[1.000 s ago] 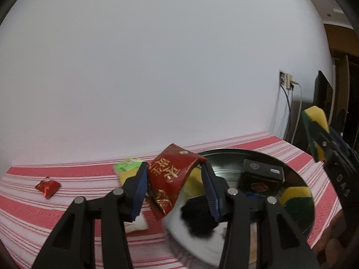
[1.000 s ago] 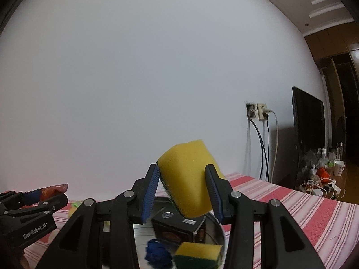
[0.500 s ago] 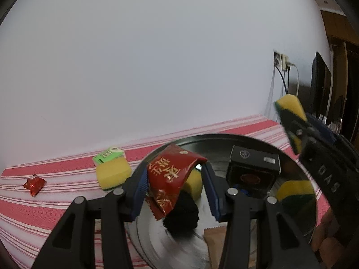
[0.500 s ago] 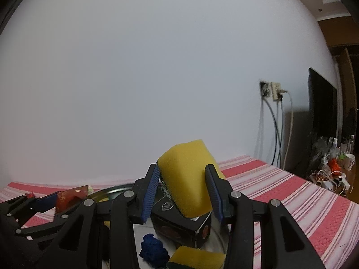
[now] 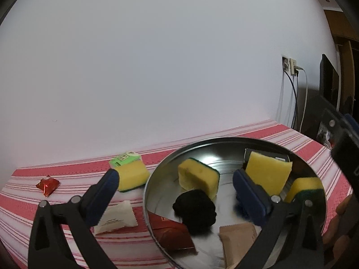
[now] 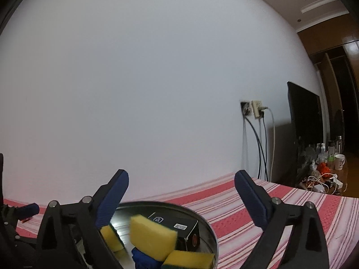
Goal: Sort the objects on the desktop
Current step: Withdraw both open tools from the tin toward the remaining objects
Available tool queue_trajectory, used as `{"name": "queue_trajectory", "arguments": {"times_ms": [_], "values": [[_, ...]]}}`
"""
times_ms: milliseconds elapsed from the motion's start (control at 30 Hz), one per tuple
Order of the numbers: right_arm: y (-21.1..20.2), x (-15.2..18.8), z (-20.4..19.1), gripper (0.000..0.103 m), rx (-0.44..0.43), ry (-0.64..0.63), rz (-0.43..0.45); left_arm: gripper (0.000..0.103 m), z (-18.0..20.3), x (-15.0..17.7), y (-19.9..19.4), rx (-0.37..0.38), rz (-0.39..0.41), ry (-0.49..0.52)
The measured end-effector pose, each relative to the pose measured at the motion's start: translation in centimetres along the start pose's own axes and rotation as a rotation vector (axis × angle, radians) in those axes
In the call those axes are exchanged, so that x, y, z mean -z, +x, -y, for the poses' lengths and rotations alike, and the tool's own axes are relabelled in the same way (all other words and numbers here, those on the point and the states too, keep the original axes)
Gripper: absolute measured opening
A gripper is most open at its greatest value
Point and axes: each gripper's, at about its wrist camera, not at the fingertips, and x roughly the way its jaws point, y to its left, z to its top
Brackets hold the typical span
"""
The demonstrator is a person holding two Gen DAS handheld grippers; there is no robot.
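Note:
My left gripper (image 5: 175,179) hangs over the round metal tray (image 5: 157,172), its jaws opening with nothing between them. The red snack packet (image 5: 170,233) lies in the tray under it, beside a black ball (image 5: 195,210) and a brown packet (image 5: 237,239). My right gripper (image 6: 181,177) is also opening and holds nothing. The yellow sponge (image 6: 152,237) is blurred just below it, over the black box (image 6: 181,226). In the left wrist view that sponge (image 5: 267,174) rests on the box. Two more sponges (image 5: 198,179) (image 5: 303,188) lie in the tray.
On the red striped cloth left of the tray lie a yellow sponge (image 5: 132,174), a green packet (image 5: 124,158), a white packet (image 5: 116,217) and a small red candy (image 5: 47,185). A white wall stands close behind. Wall sockets (image 6: 253,109), a screen and a cluttered side table (image 6: 323,174) are to the right.
Both grippers have opened wide. The red packet left the left jaws and now lies in the tray. The yellow sponge left the right jaws and dropped onto the black box.

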Motion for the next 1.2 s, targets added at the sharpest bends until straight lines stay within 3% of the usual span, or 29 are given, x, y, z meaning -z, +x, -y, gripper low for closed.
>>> {"name": "queue_trajectory", "arguments": {"times_ms": [67, 367, 600, 767, 967, 1200], "values": [[-0.4, 0.0, 0.0, 0.103, 0.012, 0.012, 0.018, 0.103, -0.2, 0.0, -0.2, -0.005, -0.001, -0.002], [-1.4, 0.4, -1.2, 0.103, 0.006, -0.016, 0.050, 0.102, -1.6, 0.8, 0.4, -0.085, -0.007, 0.017], [-2.8, 0.3, -2.3, 0.103, 0.022, -0.039, 0.099, 0.102, -3.2, 1.6, 0.7, -0.098, -0.022, -0.024], [-2.9, 0.4, -2.0, 0.103, 0.002, 0.013, 0.060, 0.102, -4.1, 2.1, 0.3, -0.114, -0.021, -0.022], [-3.6, 0.2, -2.1, 0.103, 0.014, 0.019, 0.081, 0.102, -4.5, 2.6, 0.4, -0.139, -0.036, 0.008], [-4.4, 0.3, -2.6, 0.103, 0.003, 0.023, 0.081, 0.102, -6.0, 3.0, 0.1, -0.133, -0.052, -0.033]]}}
